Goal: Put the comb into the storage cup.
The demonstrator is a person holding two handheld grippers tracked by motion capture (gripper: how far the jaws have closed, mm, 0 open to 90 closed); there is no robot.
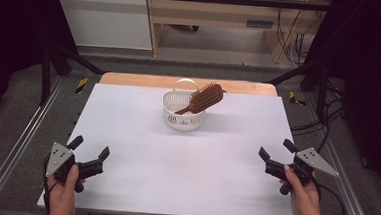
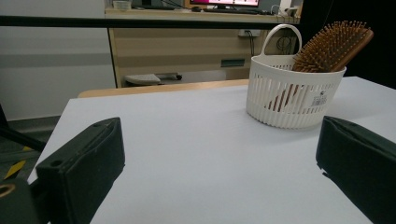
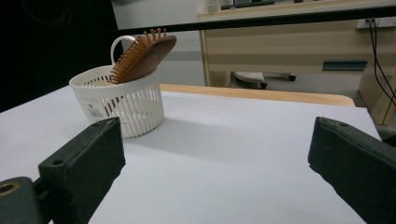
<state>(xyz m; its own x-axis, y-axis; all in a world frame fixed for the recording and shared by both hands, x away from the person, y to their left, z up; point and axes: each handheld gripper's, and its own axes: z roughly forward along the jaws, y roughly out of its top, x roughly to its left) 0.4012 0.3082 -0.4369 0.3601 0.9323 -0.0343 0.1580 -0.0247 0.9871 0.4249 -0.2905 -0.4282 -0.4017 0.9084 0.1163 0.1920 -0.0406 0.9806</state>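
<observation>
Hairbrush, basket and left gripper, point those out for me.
hairbrush (image 1: 206, 96), high view, bristle head.
basket (image 1: 182, 121), high view, front slatted wall.
left gripper (image 1: 90, 149), high view, gap between its open fingertips.

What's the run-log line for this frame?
left gripper: open, idle | right gripper: open, idle | hairbrush: in basket, head over rim | table: nothing else

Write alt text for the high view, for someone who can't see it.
A wooden hairbrush leans in a small white basket near the far middle of a white table. At the near edge, a person's hands hold the left gripper and the right gripper, jaws open, both apart from the basket.
</observation>
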